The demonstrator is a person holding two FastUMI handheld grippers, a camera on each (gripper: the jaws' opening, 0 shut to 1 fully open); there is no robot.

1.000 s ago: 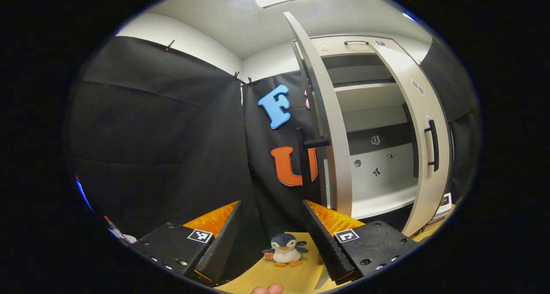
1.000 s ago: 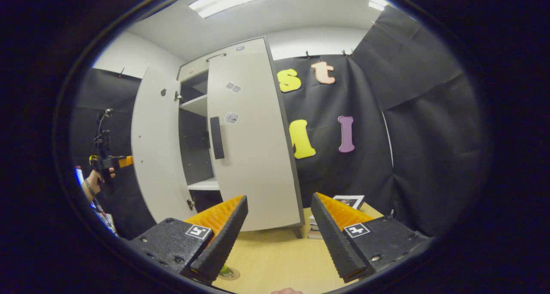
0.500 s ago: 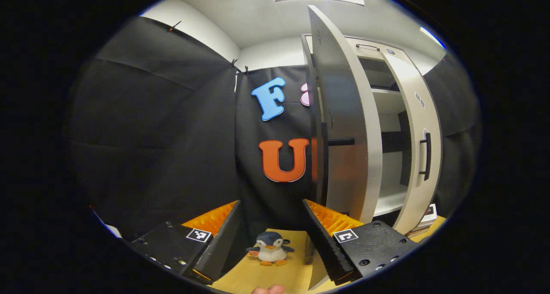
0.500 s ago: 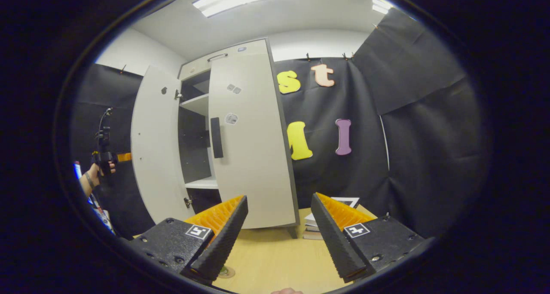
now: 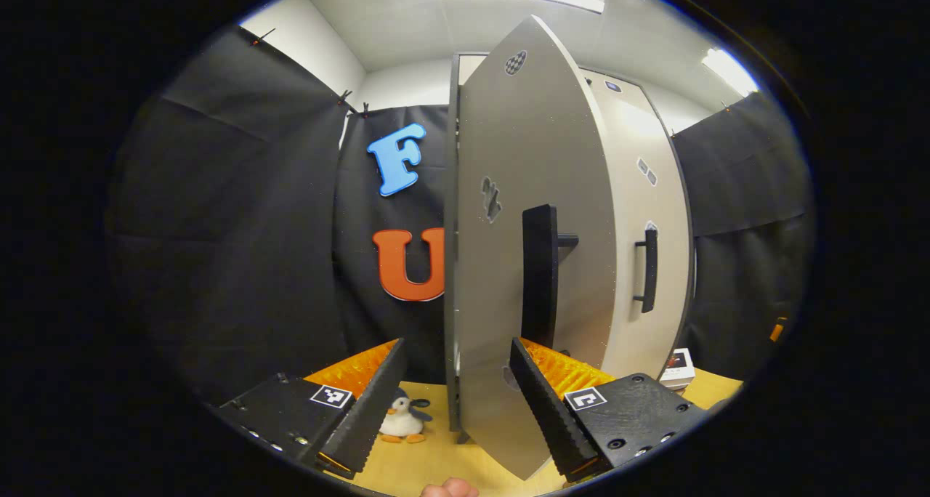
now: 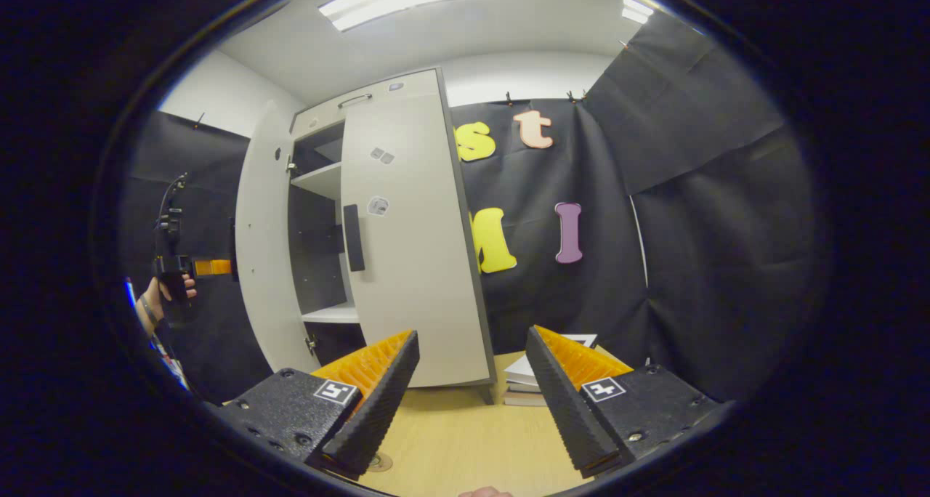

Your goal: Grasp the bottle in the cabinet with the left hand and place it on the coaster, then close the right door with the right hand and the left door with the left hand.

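In the left gripper view, the left hand-held gripper (image 5: 449,402) has its fingers spread wide and grips nothing. The lower edge of the cabinet's left door (image 5: 527,213) hangs in the gap between them, close against the finger on the right; whether it touches cannot be told. The door's outer face fills the middle, with its black handle (image 5: 540,275) just above that finger. Beyond the left door's edge stands the right door (image 5: 650,192), with its own black handle (image 5: 647,268). A toy penguin (image 5: 403,418) sits on the table (image 5: 421,464) to the left of the left door's foot. A stack of books (image 5: 679,362) lies by the right door's foot.

In the right gripper view, the right hand-held gripper (image 6: 468,402) is also wide open and empty, well back from the cabinet (image 6: 363,235). The right door looks shut; the left door stands ajar, with shelves visible between them. Left of the left door, a hand (image 6: 163,293) holds the other gripper up against it. The coaster (image 6: 379,461) peeks out on the table under the left finger; the bottle cannot be made out.
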